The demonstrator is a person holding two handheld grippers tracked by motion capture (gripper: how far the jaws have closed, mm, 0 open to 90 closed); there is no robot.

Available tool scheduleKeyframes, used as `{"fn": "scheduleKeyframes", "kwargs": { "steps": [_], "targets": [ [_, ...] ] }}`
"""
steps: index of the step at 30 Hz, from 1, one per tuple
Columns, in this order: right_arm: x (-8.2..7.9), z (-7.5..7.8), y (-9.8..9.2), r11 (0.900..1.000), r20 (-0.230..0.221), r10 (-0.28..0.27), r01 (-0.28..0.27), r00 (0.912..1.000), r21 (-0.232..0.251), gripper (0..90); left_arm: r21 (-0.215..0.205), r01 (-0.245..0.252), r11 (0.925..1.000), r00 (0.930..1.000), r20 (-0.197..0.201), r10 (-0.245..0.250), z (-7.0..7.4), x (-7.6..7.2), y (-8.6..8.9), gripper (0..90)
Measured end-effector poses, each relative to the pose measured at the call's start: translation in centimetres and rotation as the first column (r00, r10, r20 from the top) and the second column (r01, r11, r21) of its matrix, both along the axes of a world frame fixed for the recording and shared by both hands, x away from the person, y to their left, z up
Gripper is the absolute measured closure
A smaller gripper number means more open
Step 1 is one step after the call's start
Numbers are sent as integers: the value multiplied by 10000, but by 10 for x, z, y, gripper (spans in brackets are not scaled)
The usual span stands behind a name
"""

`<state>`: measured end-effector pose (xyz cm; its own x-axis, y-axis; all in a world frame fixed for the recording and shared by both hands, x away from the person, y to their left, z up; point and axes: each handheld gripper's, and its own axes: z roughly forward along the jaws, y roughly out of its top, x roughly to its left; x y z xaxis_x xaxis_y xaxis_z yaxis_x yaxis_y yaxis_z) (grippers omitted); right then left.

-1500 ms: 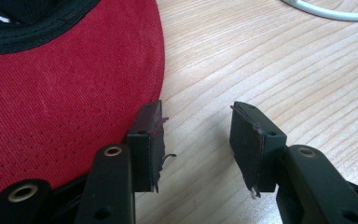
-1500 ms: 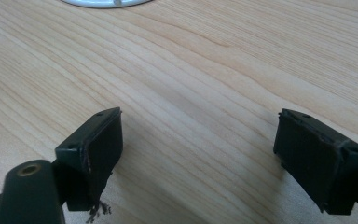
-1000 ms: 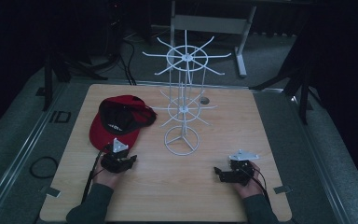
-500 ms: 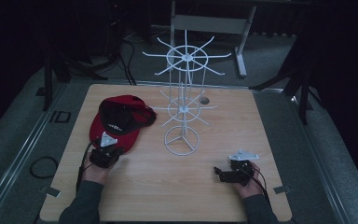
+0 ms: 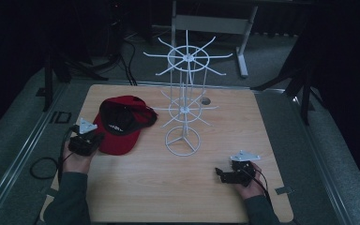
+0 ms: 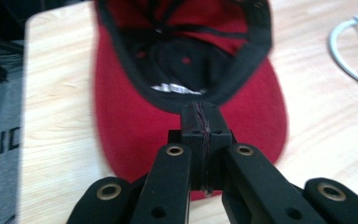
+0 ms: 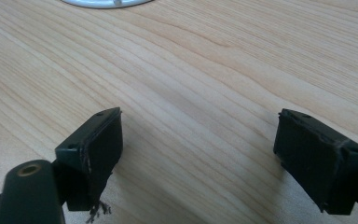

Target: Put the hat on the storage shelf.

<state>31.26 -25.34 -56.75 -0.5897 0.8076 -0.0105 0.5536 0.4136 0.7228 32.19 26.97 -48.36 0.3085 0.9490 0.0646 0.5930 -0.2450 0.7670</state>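
Left gripper (image 6: 200, 140): jaws clamped on red cap (image 6: 186, 70) brim edge, near-left, for lifting toward white rack (image 5: 183, 112) | Right gripper (image 7: 214, 149): jaws wide, empty, parked near-right on table (image 5: 168, 187).

Cap (image 6: 186, 70) crown past top edge

1. We see the left gripper (image 5: 93, 139) at the left, held in the left hand (image 5: 76, 161), forearm coming in from the bottom edge.
2. Its jaws stand pressed together in the left gripper view (image 6: 200, 135), pads meeting.
3. The right gripper (image 5: 221, 174) sits low at the right in the right hand (image 5: 248, 182).
4. Its jaws stand wide apart (image 7: 200, 149), nothing between them.
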Motion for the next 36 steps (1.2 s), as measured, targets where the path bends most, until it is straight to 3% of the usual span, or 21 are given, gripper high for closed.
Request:
{"fn": "scheduleKeyframes", "kwargs": {
  "steps": [9,16,23,27,36],
  "targets": [
    [0,0,0,10000,-2,-3,3,10000,2,153,-28,-1221,9925,9925,84,1221,7,10,30,900],
    [0,0,0,10000,-2,-3,3,10000,2,153,161,-1880,9820,9817,-278,1884,-2,23,44,900],
    [0,0,0,10000,-2,-2,2,10000,4,153,197,-1841,9827,9799,-750,1851,-12,27,46,900],
    [0,0,0,10000,-1,-3,3,10000,3,153,385,-1722,9843,9811,-824,1749,-15,26,42,900],
    [0,0,0,10000,-1,-3,3,10000,3,153,245,-1471,9888,9840,-977,1488,-20,22,36,900]
  ]
}}
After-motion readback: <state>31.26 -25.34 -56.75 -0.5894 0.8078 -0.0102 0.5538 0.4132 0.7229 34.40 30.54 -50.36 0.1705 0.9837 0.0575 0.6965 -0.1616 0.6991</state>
